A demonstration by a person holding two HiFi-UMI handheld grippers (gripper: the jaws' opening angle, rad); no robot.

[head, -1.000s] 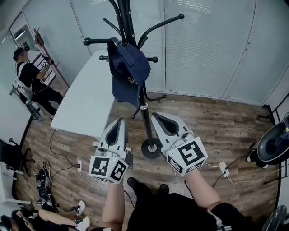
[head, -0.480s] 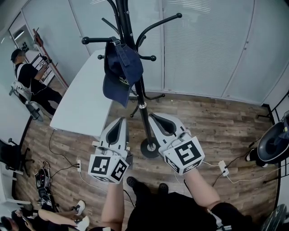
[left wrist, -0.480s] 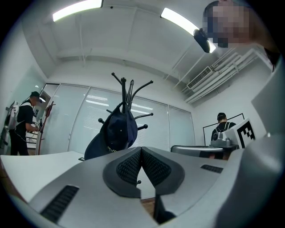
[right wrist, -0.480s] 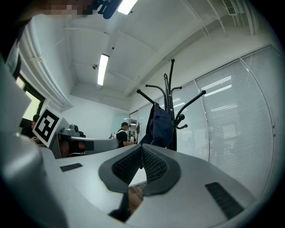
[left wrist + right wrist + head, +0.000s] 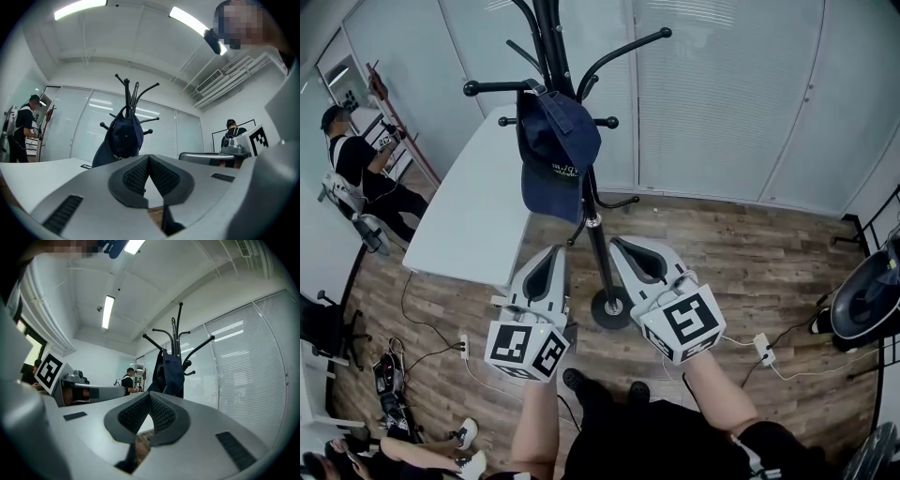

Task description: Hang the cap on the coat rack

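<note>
Cap is up on the coat rack already. It hangs off a left-side peg close to the pole, crown on top, brim pointing down, and nothing is touching it. Task looks done from here.

Left gripper: jaws pressed together, nothing between them. Right gripper: same, pads meeting at the tips and empty. Both sit low, one on each side of the pole just above the base, well below the cap. The white table is off to the left and the wood floor is underneath.

Handling, my guess only:
- Light. It hangs from one peg without pulling the rack over.
- Crown is soft cloth. It folds and sags, so a pinch there would bunch the fabric and could slip.
- Brim looks stiff and flat, the best place to take hold. Clamp the lower edge square between the pads.
- Not fragile and not slick (cotton-type weave, can't confirm). The textured pads should bite fine.
- The back opening is what seems to ride on the peg, though I can't make out the strap clearly. To lift it off, go up and outward along the peg past the ball end — pulling straight down would snag it.
- The cap is free to swing, so a brush from a jaw would set it rocking.
</note>
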